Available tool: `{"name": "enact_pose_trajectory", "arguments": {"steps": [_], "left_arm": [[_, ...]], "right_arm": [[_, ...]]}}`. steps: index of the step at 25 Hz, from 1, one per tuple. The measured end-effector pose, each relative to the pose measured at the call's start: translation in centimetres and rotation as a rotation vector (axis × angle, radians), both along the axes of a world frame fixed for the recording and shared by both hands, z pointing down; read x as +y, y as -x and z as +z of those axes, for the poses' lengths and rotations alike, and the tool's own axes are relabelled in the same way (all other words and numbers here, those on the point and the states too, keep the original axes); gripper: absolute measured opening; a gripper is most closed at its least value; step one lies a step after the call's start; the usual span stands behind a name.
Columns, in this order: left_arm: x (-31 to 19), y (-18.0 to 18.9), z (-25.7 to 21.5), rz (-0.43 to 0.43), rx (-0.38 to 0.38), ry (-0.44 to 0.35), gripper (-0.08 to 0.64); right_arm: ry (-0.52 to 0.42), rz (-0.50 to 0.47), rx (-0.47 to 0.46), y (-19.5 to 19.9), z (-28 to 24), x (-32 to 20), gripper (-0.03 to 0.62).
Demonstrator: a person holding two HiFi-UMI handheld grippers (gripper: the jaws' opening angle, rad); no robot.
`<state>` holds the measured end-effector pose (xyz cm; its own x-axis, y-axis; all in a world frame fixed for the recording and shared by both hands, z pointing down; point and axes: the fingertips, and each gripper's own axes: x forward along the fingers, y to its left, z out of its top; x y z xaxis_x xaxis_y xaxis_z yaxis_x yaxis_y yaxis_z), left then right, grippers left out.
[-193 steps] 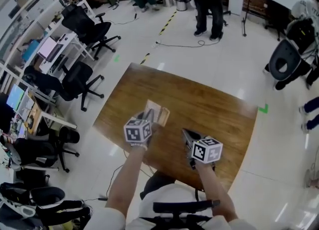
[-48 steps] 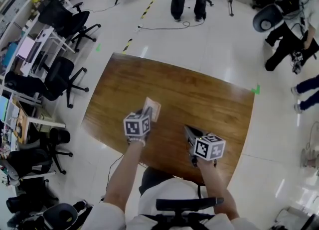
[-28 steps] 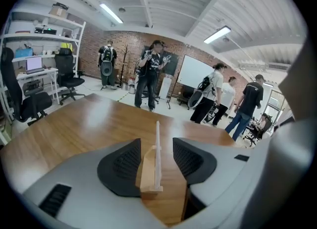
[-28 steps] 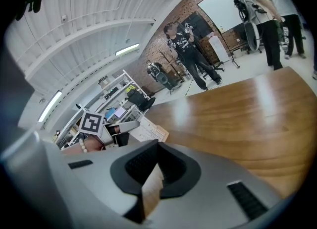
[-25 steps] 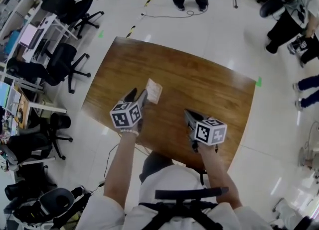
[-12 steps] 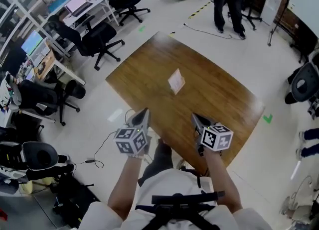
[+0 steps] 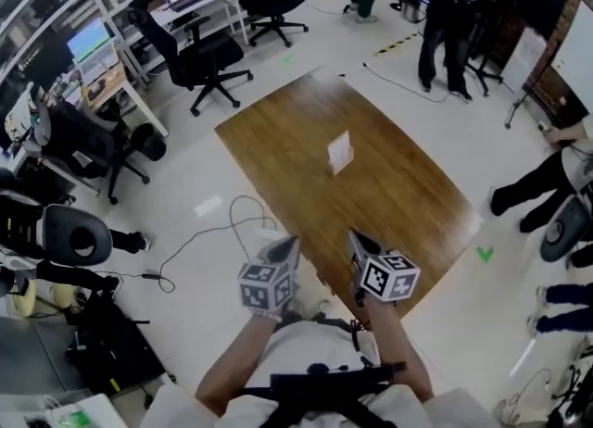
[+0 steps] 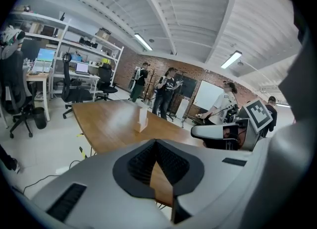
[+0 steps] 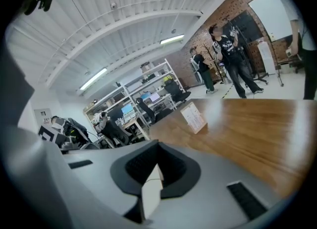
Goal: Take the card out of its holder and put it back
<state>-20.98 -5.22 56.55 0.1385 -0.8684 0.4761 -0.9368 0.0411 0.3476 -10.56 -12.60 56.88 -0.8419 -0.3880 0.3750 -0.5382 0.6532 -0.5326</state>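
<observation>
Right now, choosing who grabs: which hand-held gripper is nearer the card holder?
Right. Right hand-held gripper: over the table's near edge. Left hand-held gripper: off the table, farther from the card holder.

Left tool [image 7: 288, 245], right tool [image 7: 356, 238]: jaws together

Wearing a white short-sleeved shirt [image 7: 306, 354] with a black strap harness [image 7: 326, 385] across the chest. The left hand-held gripper [image 7: 285, 246] and right hand-held gripper [image 7: 356, 239] are both pale grey plastic tapering to a point. Each has black ribbed pads [image 8: 141, 161] inside, dark slots [image 8: 67, 202] on the shell, and a white cube [image 7: 267, 287] with black square markers.
</observation>
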Motion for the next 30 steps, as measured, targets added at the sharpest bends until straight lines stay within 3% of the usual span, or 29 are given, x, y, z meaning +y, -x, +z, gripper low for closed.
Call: {"name": "enact_pose_trajectory", "arguments": {"steps": [9, 30], "left_arm": [[0.3, 1.7, -2.7, 0.011, 0.002, -0.052, 0.0], [-0.6, 1.1, -1.8, 0.078, 0.048, -0.048, 0.0]], "right_arm": [[-0.091, 0.017, 0.016, 1.4, -3.0, 2.2, 0.008], [-0.098, 0.048, 0.036, 1.5, -3.2, 2.4, 0.008]]}}
